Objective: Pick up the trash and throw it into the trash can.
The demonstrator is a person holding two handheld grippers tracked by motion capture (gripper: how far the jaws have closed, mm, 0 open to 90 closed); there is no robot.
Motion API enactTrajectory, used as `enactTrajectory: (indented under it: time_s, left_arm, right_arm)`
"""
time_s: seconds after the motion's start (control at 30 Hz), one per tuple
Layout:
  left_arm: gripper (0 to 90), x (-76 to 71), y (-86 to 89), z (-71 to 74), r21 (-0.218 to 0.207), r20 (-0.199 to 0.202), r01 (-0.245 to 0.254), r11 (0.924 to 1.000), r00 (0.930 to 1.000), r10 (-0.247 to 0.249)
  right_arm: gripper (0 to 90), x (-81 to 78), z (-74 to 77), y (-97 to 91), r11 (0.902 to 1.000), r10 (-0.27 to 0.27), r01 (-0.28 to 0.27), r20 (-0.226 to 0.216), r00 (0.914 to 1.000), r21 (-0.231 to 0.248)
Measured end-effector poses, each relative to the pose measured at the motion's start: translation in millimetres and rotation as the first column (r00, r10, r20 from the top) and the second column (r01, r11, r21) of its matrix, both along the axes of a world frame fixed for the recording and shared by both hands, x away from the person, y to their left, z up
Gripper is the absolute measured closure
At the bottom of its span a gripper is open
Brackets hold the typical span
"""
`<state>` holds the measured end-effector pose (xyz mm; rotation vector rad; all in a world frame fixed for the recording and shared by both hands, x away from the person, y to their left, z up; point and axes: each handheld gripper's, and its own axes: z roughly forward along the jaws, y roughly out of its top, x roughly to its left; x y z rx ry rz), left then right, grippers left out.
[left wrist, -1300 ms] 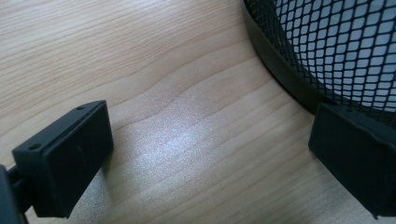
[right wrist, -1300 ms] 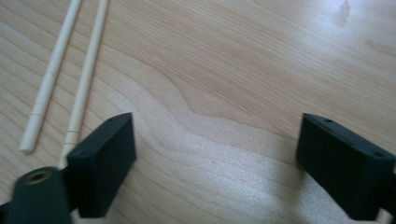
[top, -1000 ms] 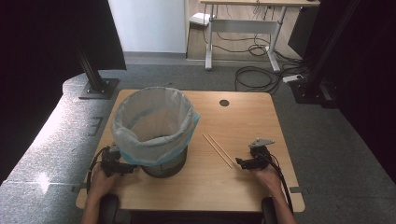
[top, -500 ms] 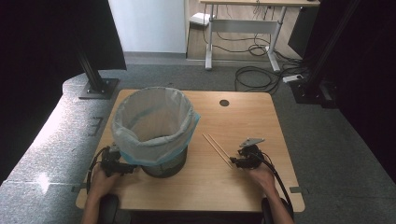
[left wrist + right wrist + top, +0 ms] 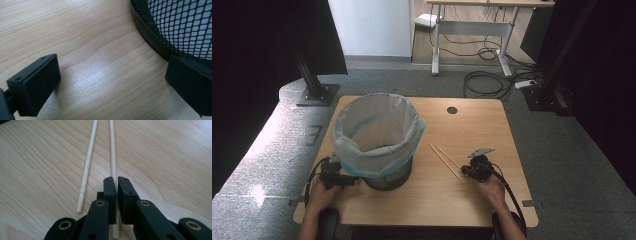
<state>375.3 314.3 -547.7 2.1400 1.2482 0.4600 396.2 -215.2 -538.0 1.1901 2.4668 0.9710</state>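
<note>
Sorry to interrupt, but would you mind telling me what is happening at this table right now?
A person sits at a wooden table with a gripper in each hand. The right gripper has its fingers closed on one of two wooden chopsticks; the other chopstick lies on the wood beside it. The left gripper is open, low beside the base of a black mesh bin lined with a plastic bag.

Bin (image 5: pixel 379 137) on table (image 5: pixel 482 125) at left, chopsticks (image 5: pixel 444 160) on table right of bin
</note>
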Motion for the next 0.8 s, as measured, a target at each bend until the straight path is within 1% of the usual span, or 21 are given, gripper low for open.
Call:
enactTrajectory:
  time_s: [0.13, 0.3, 0.33, 0.47, 0.5, 0.6, 0.63, 0.7, 0.73, 0.8]
  left_arm:
    - [0.0, 0.0, 0.0, 0.0, 0.0, 0.0, 0.0, 1.0, 1.0, 0.0]
    - [0.0, 0.0, 0.0, 0.0, 0.0, 0.0, 0.0, 1.0, 1.0, 0.0]
    - [0.0, 0.0, 0.0, 0.0, 0.0, 0.0, 0.0, 1.0, 1.0, 0.0]
    - [0.0, 0.0, 0.0, 0.0, 0.0, 0.0, 0.0, 1.0, 1.0, 0.0]
    - [0.0, 0.0, 0.0, 0.0, 0.0, 0.0, 0.0, 1.0, 1.0, 0.0]
    - [0.0, 0.0, 0.0, 0.0, 0.0, 0.0, 0.0, 1.0, 1.0, 0.0]
    - [0.0, 0.0, -0.1, 0.0, 0.0, 0.0, -0.001, 1.0, 1.0, 0.001]
    - [0.0, 0.0, -0.1, 0.0, 0.0, 0.0, 0.0, 1.0, 1.0, 0.0]
    - [0.0, 0.0, 0.0, 0.0, 0.0, 0.0, 0.0, 1.0, 1.0, 0.0]
    - [0.0, 0.0, 0.0, 0.0, 0.0, 0.0, 0.0, 1.0, 1.0, 0.0]
  right_arm:
    - [85.0, 0.3, 0.6, -0.3, 1.0, -0.001, 0.001, -0.013, 0.9999, 0.004]
    - [85.0, -0.4, 2.6, 0.0, 0.9999, 0.006, -0.006, -0.017, 0.9998, 0.008]
    - [85.0, -0.8, 4.7, -0.1, 0.9999, 0.002, -0.002, -0.016, 0.9999, 0.017]
    - [85.0, -0.8, 12.6, 0.2, 0.9998, 0.004, -0.004, -0.009, 0.9999, 0.019]
    - [85.0, -0.8, 12.6, 0.2, 0.9998, 0.004, -0.004, -0.009, 0.9999, 0.019]
    - [85.0, 0.5, 23.2, -0.1, 0.999, 0.012, -0.012, 0.0, 0.9999, 0.043]
    - [85.0, 0.6, 26.0, -0.2, 0.9988, 0.011, -0.011, -0.003, 0.9999, 0.049]
    - [85.0, 0.9, 28.6, -0.4, 0.9987, 0.011, -0.011, 0.0, 0.9999, 0.049]
    - [85.0, 1.2, 35.0, -0.8, 0.9987, 0.015, -0.015, 0.003, 0.9999, 0.049]
    - [85.0, 1.3, 40.1, -1.1, 0.9984, 0.017, -0.018, 0.006, 0.9998, 0.054]
